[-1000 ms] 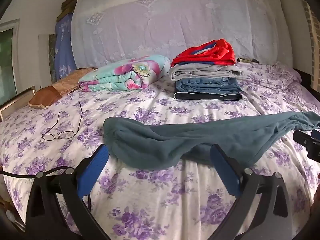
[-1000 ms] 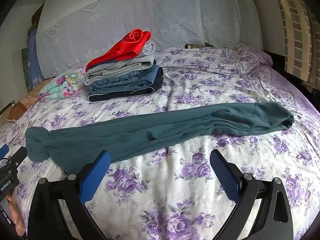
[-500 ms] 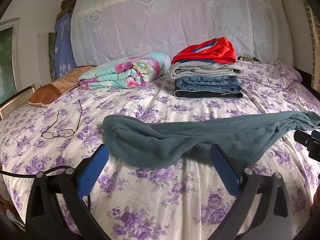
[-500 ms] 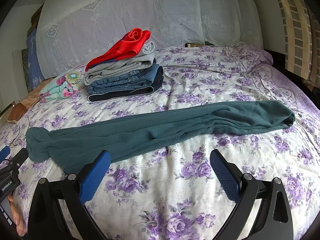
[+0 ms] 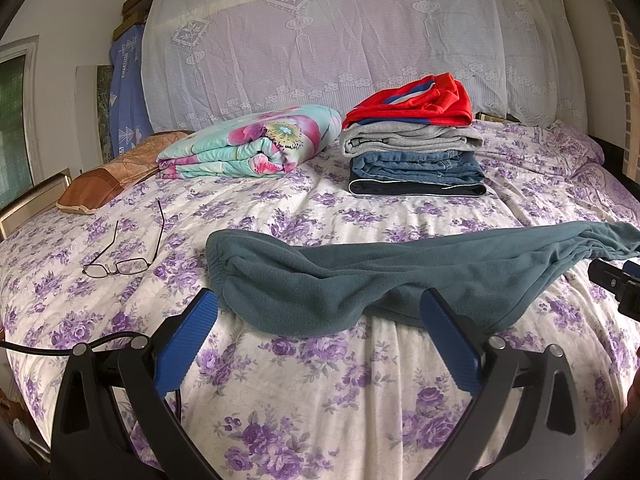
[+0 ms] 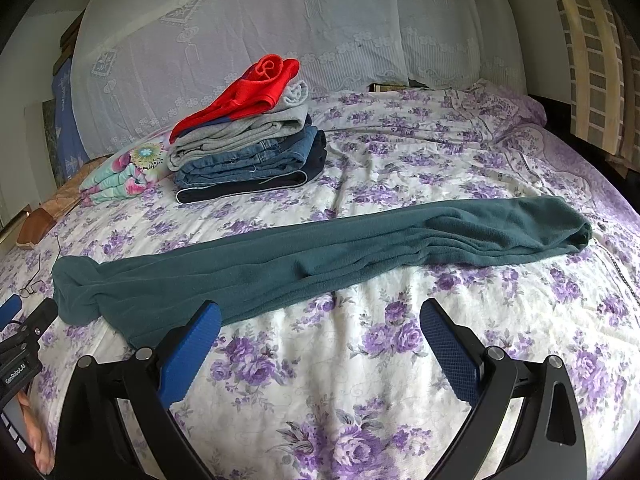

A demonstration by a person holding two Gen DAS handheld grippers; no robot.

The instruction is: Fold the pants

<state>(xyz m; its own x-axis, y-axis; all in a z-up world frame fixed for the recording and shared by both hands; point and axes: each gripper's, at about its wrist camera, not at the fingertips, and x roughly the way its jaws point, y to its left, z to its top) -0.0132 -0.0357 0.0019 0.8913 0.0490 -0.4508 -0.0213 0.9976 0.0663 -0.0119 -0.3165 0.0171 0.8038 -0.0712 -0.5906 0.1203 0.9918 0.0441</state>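
Note:
A pair of teal fleece pants point(image 5: 360, 276) lies flat across the flowered bed, folded lengthwise into a long strip; it also shows in the right wrist view point(image 6: 304, 260). Its gathered waistband end is at the left, its leg end at the right point(image 6: 568, 228). My left gripper point(image 5: 318, 320) is open and empty, hovering just in front of the waistband half. My right gripper point(image 6: 320, 328) is open and empty, in front of the strip's middle. Each gripper shows at the edge of the other's view.
A stack of folded clothes point(image 5: 412, 148), red on top, stands behind the pants, also in the right wrist view point(image 6: 248, 140). A folded floral quilt point(image 5: 248, 144) and a brown pillow point(image 5: 108, 180) lie at the back left. Glasses point(image 5: 120, 264) lie left of the waistband.
Both views have shifted only slightly. The pants lie as before and both grippers stay open.

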